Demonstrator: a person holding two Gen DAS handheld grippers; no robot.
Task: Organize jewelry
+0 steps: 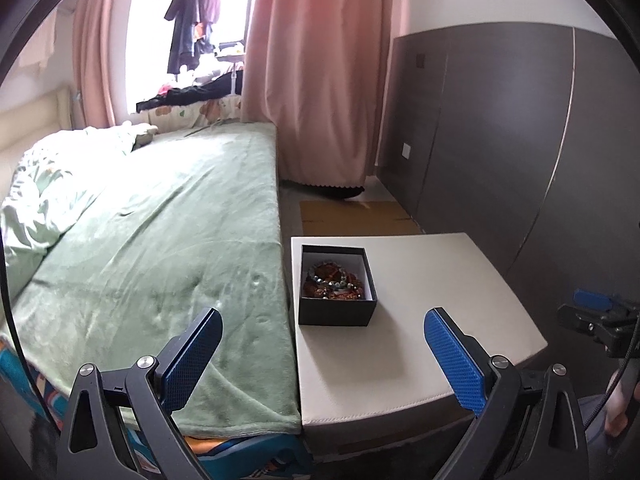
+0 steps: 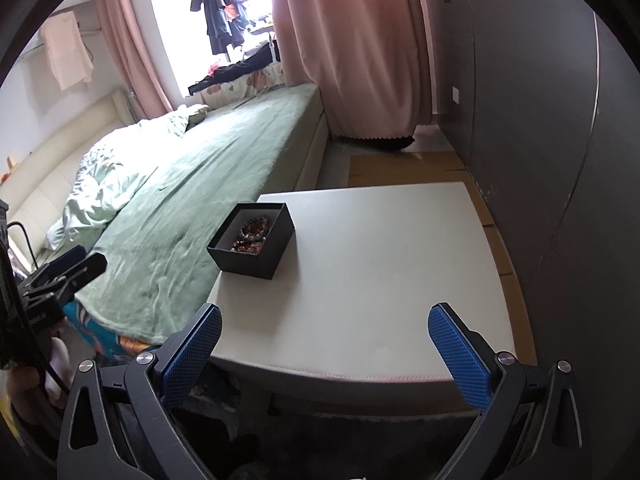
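Beside the bed (image 1: pixel 160 216), against its long edge, stands item one: a pale padded bench (image 1: pixel 432 280), its top bare except for one container near the bed-side edge. Item two: bed, covered with a green blanket, a rumpled quilt (image 1: pixel 52 184) heaped at the far end. Item three: black box (image 1: pixel 338 312), open-topped, no lid in view, upright on the bench and well forward of both tools. Item four: left claw (image 1: pixel 322 354), fingers spread wide, nothing between them, hanging short of the bench's near edge and aimed roughly at the box. Item five: right claw (image 2: pixel 324 354), likewise spread wide and empty, held over the bench's near edge with the box off to its left. Item six: jewelry (image 1: pixel 334 280), a tangled heap of reddish-brown and pale beaded strands lying inside the box; single pieces cannot be told apart. Judgement on stage: every piece in sight sits in the box and none on the bench, which would fit either strands gathered in at the close or a heap awaiting sorting; these views do not settle which. Any further contact calls for a shallow, narrow pinch between the box walls, as beaded strands snag and drag neighbours along.
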